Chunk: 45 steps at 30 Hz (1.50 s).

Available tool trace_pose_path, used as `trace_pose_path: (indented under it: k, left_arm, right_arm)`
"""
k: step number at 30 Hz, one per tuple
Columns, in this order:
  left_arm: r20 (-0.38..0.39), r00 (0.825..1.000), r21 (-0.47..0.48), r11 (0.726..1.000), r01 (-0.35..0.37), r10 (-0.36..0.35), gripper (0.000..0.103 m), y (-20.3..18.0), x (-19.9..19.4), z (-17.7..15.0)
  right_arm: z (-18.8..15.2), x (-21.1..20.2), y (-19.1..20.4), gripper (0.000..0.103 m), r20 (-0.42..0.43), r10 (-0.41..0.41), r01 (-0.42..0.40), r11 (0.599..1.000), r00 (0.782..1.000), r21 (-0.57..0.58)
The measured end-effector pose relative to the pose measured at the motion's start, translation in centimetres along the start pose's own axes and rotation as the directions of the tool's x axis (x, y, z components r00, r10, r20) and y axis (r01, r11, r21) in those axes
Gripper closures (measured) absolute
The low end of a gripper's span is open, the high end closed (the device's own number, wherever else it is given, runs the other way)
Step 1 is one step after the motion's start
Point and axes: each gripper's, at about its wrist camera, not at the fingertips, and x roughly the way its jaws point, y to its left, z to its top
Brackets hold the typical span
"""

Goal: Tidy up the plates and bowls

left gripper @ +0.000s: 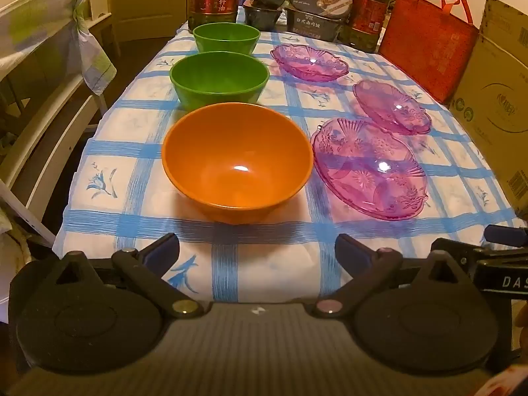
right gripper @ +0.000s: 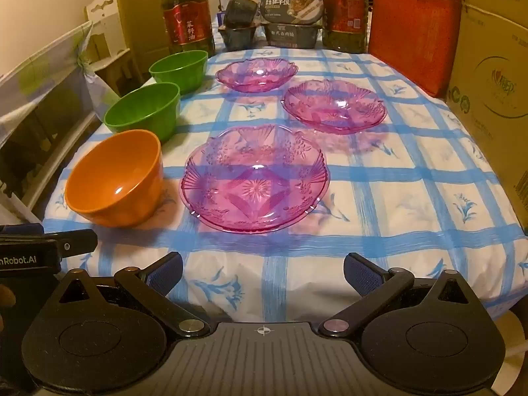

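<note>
Left gripper (left gripper: 257,250) tilted down over the near table edge, jaws spread wide, nothing between them. Right gripper (right gripper: 263,270) just beside it on the right, same downward tilt, jaws likewise spread and empty.

Table (right gripper: 412,198) covered in a white cloth with blue checks and blue flower prints. Warm, dim light. A white bench-like frame (left gripper: 39,151) with a draped cloth stands off the left side.

Left column, near to far: orange bowl (left gripper: 237,161), upright, glossy inside; then near green bowl (left gripper: 219,77) close behind it; then far green bowl (left gripper: 226,37). All three empty, apart from one another.

Right column: near pink plate (right gripper: 254,178), clear pink with cut-glass pattern and scalloped rim, just right of the orange bowl. Middle pink plate (right gripper: 334,105) farther and to the right. Far pink plate (right gripper: 256,74) opposite the far green bowl.

Far end: two oil bottles (right gripper: 186,23), stacked food boxes (right gripper: 292,19), red bag (right gripper: 412,36). Cardboard box (right gripper: 488,82) along the right edge.
</note>
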Motion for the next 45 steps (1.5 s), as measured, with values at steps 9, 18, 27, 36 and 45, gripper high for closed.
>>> trace_pose_path:
  k: [9,18,27,36,45]
  left_arm:
    - [0.005,1.000,-0.015,1.000,0.009,-0.009,0.004,0.12,0.00,0.22]
    - [0.007,1.000,-0.018,1.000,0.013,-0.013,0.004,0.03,0.03,0.07]
    - [0.011,1.000,-0.017,1.000,0.016,-0.015,0.004,-0.27,-0.08,-0.13]
    - [0.013,1.000,-0.012,1.000,0.019,-0.019,0.004,-0.35,-0.07,-0.13]
    - [0.018,1.000,0.006,1.000,0.021,-0.021,0.004,-0.66,-0.22,-0.23]
  right_arm:
    - [-0.14,0.18,-0.04,0.000,-0.003,-0.009,0.009,1.000,1.000,0.004]
    - [-0.13,0.08,-0.27,0.000,-0.004,-0.002,0.002,1.000,1.000,0.009]
    - [-0.29,0.13,-0.50,0.000,-0.003,-0.001,0.001,1.000,1.000,0.016]
    - [-0.20,0.12,-0.50,0.000,-0.003,-0.002,0.002,1.000,1.000,0.018]
    - [-0.31,0.28,-0.58,0.000,-0.003,-0.009,0.009,1.000,1.000,0.023]
